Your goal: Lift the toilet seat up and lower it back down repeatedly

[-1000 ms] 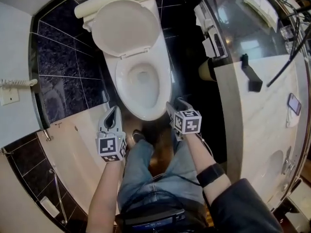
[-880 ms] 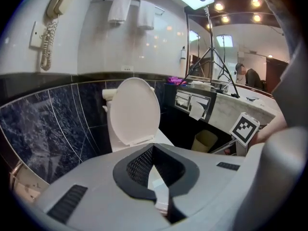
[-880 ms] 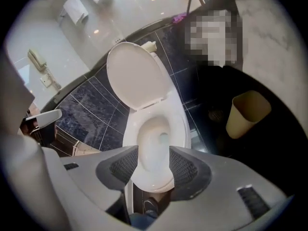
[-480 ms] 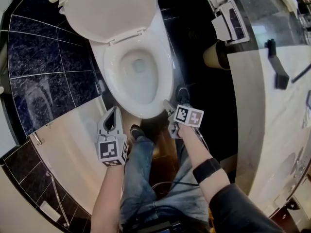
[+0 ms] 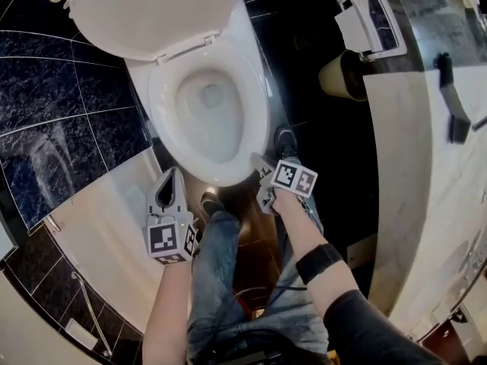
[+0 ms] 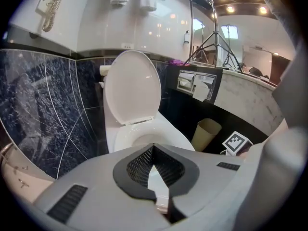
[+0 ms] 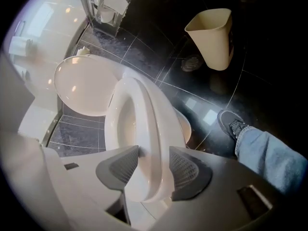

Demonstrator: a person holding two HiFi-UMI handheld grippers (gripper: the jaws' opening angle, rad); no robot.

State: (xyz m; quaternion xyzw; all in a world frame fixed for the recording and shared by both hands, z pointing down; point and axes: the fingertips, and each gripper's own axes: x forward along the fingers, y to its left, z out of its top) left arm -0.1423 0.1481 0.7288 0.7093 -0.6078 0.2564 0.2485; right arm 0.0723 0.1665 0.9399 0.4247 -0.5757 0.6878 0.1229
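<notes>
One toilet (image 5: 255,67): it fills the middle of the head view. Its ring is low and its cover raised, so I judge a lift to be just starting.
Lid (image 5: 144,10): tilted back at the rear, it is the stop at the far end of the swing. Nothing stands in the space between it and the ring.
Toilet seat (image 7: 154,129): it lies flat on the bowl or barely off it, and I cannot tell which. Its front edge runs between the right jaws. The next move is likely an upward arc about the rear hinge. The wrist should roll with the rim so that the curved edge does not slide out.
Waste bin (image 7: 214,37): it stands on the dark floor well to the right, clear of the swing.
Right gripper (image 7: 153,162): it is at the front right of the rim. One pad is on the ring's inner face and the other on its outer face, and both seem to press, so it is clamped there.
Left gripper (image 6: 154,150): it is held back, off the bowl's front left, with the jaw tips together and nothing between them.
Shoe (image 7: 233,124): it sits on the floor near the bowl's base, below the arc.
</notes>
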